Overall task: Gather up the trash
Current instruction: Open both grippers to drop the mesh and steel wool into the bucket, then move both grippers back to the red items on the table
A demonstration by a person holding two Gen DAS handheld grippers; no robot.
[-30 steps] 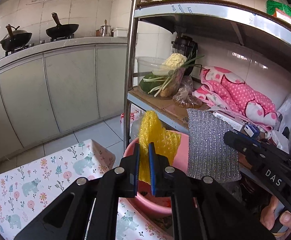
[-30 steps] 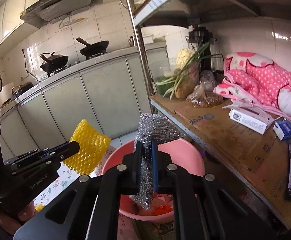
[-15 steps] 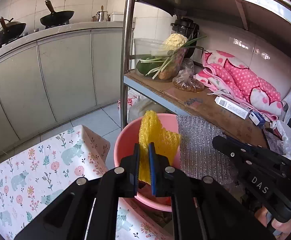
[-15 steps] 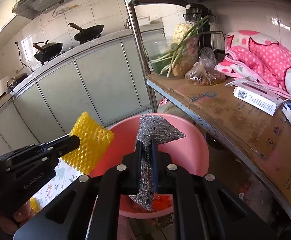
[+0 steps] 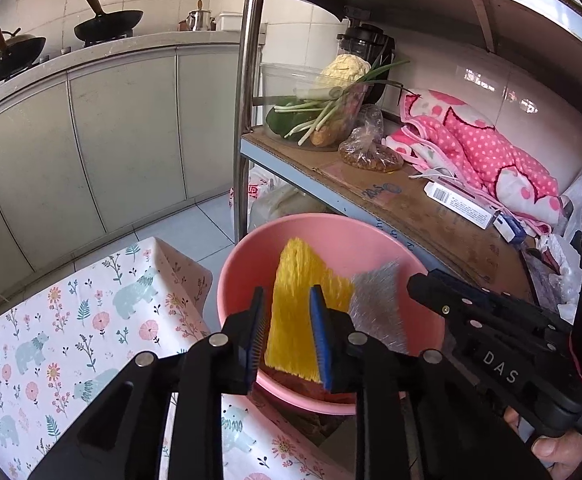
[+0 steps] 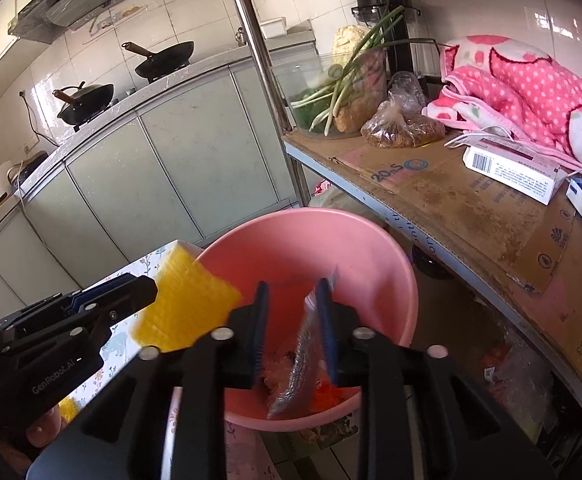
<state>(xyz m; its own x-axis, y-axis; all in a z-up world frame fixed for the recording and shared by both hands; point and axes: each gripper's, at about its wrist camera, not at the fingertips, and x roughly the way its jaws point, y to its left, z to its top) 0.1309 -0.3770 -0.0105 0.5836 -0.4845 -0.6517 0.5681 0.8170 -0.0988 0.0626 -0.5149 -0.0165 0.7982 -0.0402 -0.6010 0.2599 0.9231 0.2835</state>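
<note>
A: Now both claws have just been opening. Left claw (image 5: 285,334) is parted around the yellow foam net (image 5: 303,312); right claw (image 6: 291,328) is loose beside the silver sheet (image 6: 301,360).

B: Both pieces are above the pink basin (image 6: 371,264). Hold steady until they drop clear.

Cardboard-lined shelf (image 6: 431,196): vegetables (image 6: 343,88), bagged food (image 6: 399,128), pink blanket (image 6: 531,96), boxes (image 6: 511,168).

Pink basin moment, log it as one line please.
left gripper: just opened, yellow foam net loose | right gripper: just opened, silver wrapper dropping | both over pink basin
</note>
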